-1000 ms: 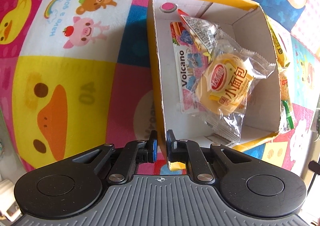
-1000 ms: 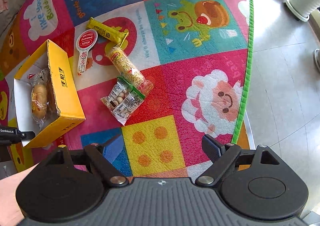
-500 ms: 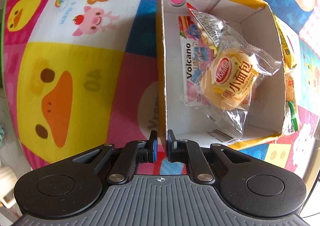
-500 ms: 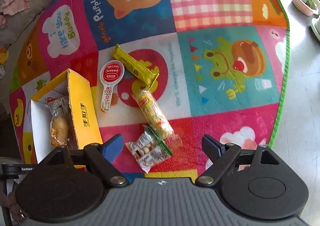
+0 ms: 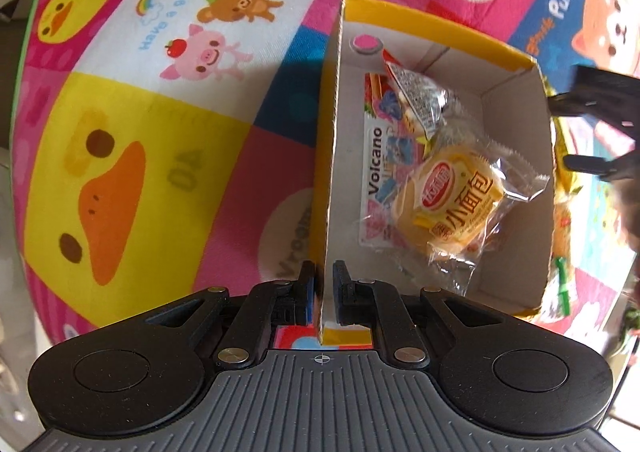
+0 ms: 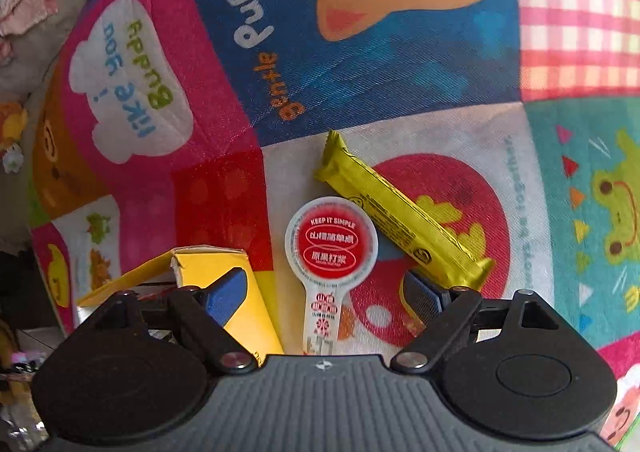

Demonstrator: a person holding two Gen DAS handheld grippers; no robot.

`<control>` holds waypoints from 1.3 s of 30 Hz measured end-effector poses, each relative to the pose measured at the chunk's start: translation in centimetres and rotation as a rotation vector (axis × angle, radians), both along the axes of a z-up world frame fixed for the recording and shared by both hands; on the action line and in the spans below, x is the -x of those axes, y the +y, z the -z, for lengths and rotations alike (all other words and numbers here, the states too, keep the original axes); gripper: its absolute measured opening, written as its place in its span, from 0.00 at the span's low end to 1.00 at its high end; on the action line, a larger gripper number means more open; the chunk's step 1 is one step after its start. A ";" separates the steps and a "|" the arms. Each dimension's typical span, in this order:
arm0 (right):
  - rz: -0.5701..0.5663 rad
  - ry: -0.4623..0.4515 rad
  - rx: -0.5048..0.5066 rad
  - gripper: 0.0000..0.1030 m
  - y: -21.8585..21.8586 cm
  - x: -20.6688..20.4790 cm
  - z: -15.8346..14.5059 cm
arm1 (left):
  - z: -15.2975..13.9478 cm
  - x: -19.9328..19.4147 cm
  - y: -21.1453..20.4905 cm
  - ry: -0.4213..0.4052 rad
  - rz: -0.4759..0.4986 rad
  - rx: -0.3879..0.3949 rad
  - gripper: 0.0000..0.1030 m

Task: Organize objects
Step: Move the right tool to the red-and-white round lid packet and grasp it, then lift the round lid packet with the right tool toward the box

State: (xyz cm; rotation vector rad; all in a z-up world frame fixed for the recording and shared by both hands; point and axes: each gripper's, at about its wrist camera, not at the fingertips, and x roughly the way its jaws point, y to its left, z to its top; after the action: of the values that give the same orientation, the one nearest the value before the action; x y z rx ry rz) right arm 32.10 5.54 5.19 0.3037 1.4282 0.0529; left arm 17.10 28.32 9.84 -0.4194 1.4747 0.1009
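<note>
In the left wrist view a yellow box (image 5: pixel 444 38) with a white inside stands on the play mat. My left gripper (image 5: pixel 323 284) is shut on its near left wall. Inside lie a small bread packet (image 5: pixel 456 208), a Volcano packet (image 5: pixel 380 180) and a clear snack packet (image 5: pixel 420 104). In the right wrist view my right gripper (image 6: pixel 326 288) is open above a round red-and-white lollipop-shaped packet (image 6: pixel 331 248), whose stem runs between the fingers. A yellow bar (image 6: pixel 396 212) lies just right of it. The box corner (image 6: pixel 224 268) sits under the left finger.
The colourful cartoon play mat (image 5: pixel 120 156) covers the floor. More snack packets (image 5: pixel 560 276) lie beyond the box's right wall, mostly hidden. The right gripper shows as a dark shape (image 5: pixel 600 100) at the right edge. Cloth and clutter (image 6: pixel 24 4) lie off the mat at upper left.
My right gripper has swept forward and down over the mat, from above the lower snack packets to the round packet and yellow bar. The left gripper keeps its hold on the box wall, rolled slightly.
</note>
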 end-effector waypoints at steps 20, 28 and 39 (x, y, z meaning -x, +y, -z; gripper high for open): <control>-0.072 -0.088 -0.014 0.56 -1.1 5.0 -6.2 | 2.2 -0.9 0.9 -0.012 0.070 0.057 0.11; -0.124 -0.083 0.054 0.60 1.4 2.2 -2.8 | 1.6 -0.1 5.4 -0.008 -0.026 -0.007 0.11; -0.165 -0.043 0.172 0.63 4.6 -0.5 1.9 | 1.8 1.1 8.2 0.013 -0.009 0.010 0.11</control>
State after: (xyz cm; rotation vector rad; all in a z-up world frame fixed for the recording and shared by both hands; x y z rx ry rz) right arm 32.58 10.19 3.25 0.0428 1.4023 0.0705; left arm 15.99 36.51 8.08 -0.4342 1.4866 0.1036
